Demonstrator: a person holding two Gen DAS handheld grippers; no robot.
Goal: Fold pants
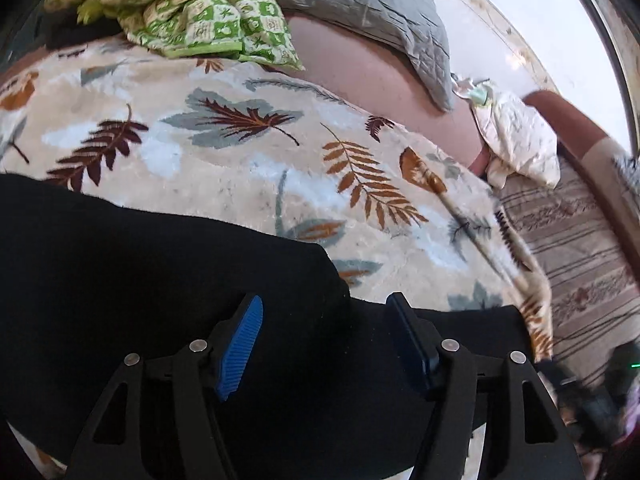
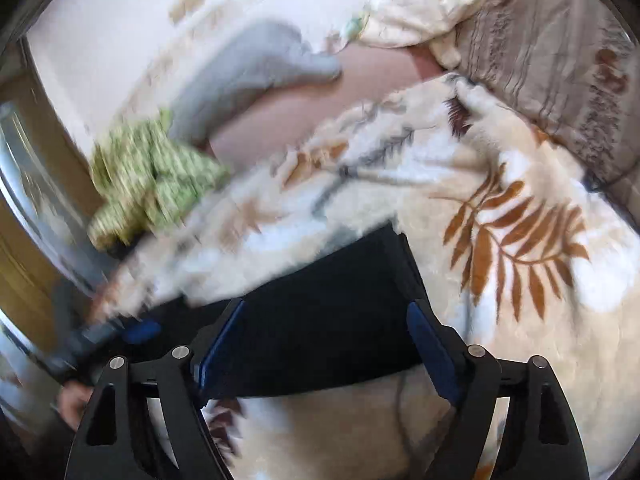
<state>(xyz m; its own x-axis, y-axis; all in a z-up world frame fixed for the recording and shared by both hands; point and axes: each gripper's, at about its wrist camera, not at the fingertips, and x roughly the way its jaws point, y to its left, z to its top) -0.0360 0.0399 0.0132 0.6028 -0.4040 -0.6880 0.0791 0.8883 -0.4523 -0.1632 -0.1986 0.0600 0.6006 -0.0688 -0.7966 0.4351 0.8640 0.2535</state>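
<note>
- Where the left gripper (image 1: 322, 344) hovers, both blue pads stand wide apart over black pants (image 1: 160, 280), nothing between them.
- Right gripper (image 2: 326, 344) likewise spread, a pants end (image 2: 320, 320) lying in the gap, unpinched.
- Pants lie flat on a leaf-print blanket (image 1: 240, 168), long axis running left-right across both views.
- Farther: green checked cloth (image 1: 192, 12), grey pillow (image 1: 360, 12), cream bundle (image 1: 516, 140).
- Only the right view, blurred, shows the left tool's blue tip (image 2: 140, 330) and the holding hand (image 2: 72, 402).

Bare leaf blanket (image 1: 224, 184) beyond the pants (image 1: 160, 280); green quilt (image 1: 188, 8), seemingly bunched, blocks its far end.
</note>
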